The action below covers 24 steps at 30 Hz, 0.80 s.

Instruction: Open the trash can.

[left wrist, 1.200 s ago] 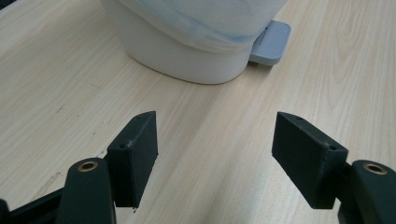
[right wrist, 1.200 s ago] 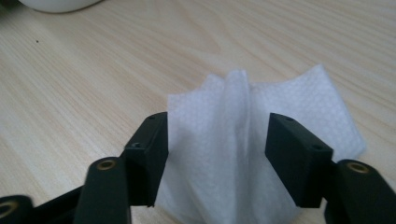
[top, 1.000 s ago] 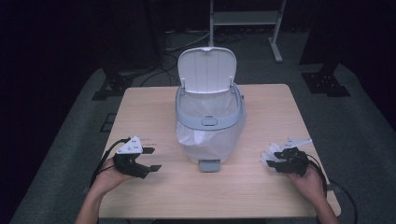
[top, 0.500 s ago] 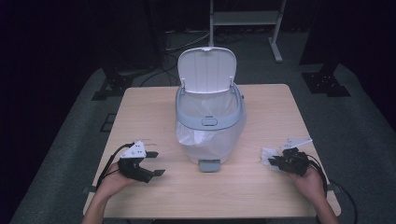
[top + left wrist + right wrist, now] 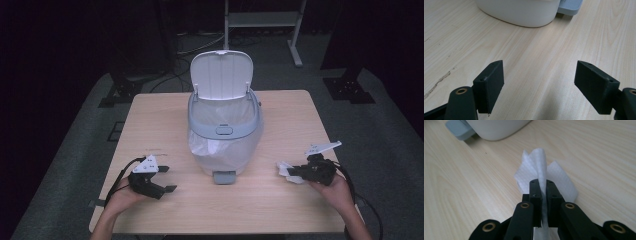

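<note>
On the right side of the pale wooden table (image 5: 280, 200), the right gripper (image 5: 293, 173) has its two black jaws pressed together on a crumpled white paper tissue (image 5: 286, 170), which lies on the tabletop near the front edge; in the right gripper view the tissue (image 5: 541, 167) stands up in a fold between the jaws while its loose corners spread flat on the wood to either side. At the middle of the table stands a white plastic pedal bin with a grey rim (image 5: 225, 131), its white lid (image 5: 221, 75) tipped upright at the back, a white liner showing inside and a grey foot pedal (image 5: 224, 177) at its front. This bin sits well apart from the tissue, to the tissue's left. Over on the left side, the left gripper (image 5: 167, 179) rests low above the bare wood with its jaws spread wide and nothing between them; its own view shows the bin's rounded base (image 5: 519, 13) ahead.
</note>
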Motion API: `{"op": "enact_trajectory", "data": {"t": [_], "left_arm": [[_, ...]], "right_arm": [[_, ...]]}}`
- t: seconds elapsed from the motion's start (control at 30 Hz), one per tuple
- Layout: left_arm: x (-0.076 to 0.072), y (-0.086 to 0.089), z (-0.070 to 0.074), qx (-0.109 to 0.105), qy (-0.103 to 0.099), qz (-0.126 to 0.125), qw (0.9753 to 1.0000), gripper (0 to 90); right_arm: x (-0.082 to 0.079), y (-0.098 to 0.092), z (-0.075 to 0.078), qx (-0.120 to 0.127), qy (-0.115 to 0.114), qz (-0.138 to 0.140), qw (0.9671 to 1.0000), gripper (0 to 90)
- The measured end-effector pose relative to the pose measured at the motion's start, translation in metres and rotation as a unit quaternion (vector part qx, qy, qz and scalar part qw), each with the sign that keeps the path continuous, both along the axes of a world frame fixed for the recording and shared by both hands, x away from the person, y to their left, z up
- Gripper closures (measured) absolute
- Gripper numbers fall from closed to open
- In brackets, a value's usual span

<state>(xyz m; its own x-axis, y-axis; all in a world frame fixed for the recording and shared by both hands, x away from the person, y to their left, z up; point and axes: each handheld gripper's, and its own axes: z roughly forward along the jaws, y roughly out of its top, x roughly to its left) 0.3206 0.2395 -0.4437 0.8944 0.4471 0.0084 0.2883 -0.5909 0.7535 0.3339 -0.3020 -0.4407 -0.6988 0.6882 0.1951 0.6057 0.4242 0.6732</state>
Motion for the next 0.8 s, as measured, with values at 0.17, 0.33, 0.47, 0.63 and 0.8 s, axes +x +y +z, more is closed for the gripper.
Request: {"op": "enact_trajectory", "data": {"t": [0.17, 0.33, 0.47, 0.63, 0.8], "left_arm": [[-0.001, 0.001, 0.000, 0.001, -0.005, 0.001, 1.0000, 21.8], [-0.002, 0.001, 0.000, 0.000, -0.003, 0.001, 1.0000, 21.8], [-0.002, 0.002, -0.001, 0.002, -0.003, 0.001, 1.0000, 21.4], [-0.003, 0.003, -0.001, 0.001, -0.004, 0.003, 1.0000, 21.0], [-0.003, 0.003, -0.002, 0.000, -0.004, 0.003, 1.0000, 20.6]], "right_arm": [[-0.002, 0.001, 0.015, 0.007, -0.005, 0.009, 0.9999, 85.1], [-0.003, 0.005, 0.041, 0.014, -0.016, 0.022, 0.9995, 85.1], [-0.003, 0.007, 0.056, 0.012, -0.023, 0.026, 0.9993, 85.1], [-0.003, 0.010, 0.081, 0.011, -0.034, 0.035, 0.9988, 85.1], [-0.002, 0.012, 0.105, 0.019, -0.047, 0.040, 0.9979, 85.1]]}}
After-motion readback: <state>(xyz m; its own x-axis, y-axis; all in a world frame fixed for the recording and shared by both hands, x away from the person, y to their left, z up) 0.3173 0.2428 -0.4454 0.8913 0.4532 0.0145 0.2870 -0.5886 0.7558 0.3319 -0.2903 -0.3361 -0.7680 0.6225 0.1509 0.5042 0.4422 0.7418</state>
